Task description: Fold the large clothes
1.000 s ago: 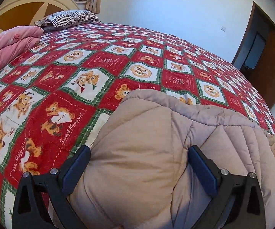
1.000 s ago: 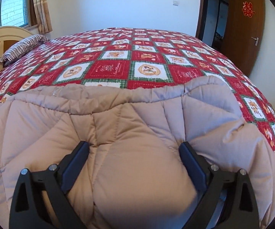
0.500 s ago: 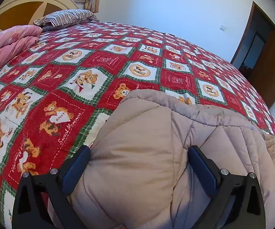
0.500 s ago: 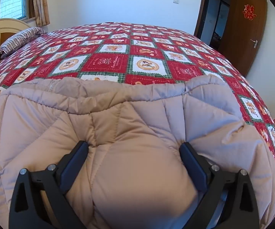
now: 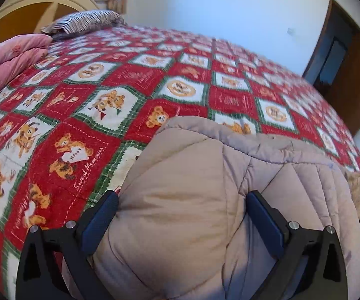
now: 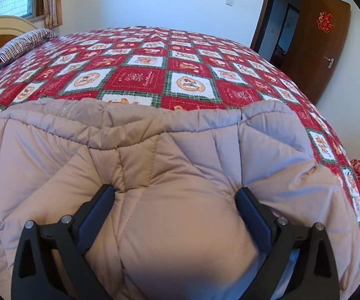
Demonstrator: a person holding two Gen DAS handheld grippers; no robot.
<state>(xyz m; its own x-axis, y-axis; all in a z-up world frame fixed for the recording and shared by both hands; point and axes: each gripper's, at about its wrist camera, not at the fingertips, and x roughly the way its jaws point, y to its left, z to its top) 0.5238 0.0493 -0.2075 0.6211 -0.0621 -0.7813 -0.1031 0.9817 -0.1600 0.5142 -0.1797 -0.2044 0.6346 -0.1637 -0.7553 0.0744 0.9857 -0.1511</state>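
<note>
Puffer coat (image 6: 180, 155): lying on the red teddy-bear bedspread (image 6: 140, 77) at the near side of the bed, beige and quilted, bunching up between both tools.
Left gripper (image 5: 181, 207): spread fairly wide, clamping a thick puffed fold near the coat's left edge, both pads (image 5: 100, 221) pressing into fabric.
Right gripper (image 6: 176, 203): likewise wide, pinching a padded bulge further to the right.
Step in hand: probably carrying the gripped near portion forward over the rest, folding in progress.
Next move: likely calling for both tools travelling together toward the far seamed edge (image 6: 135, 122), then letting go evenly.
Long axis: running left to right across both views; collar and hem ends not telling apart.
</note>
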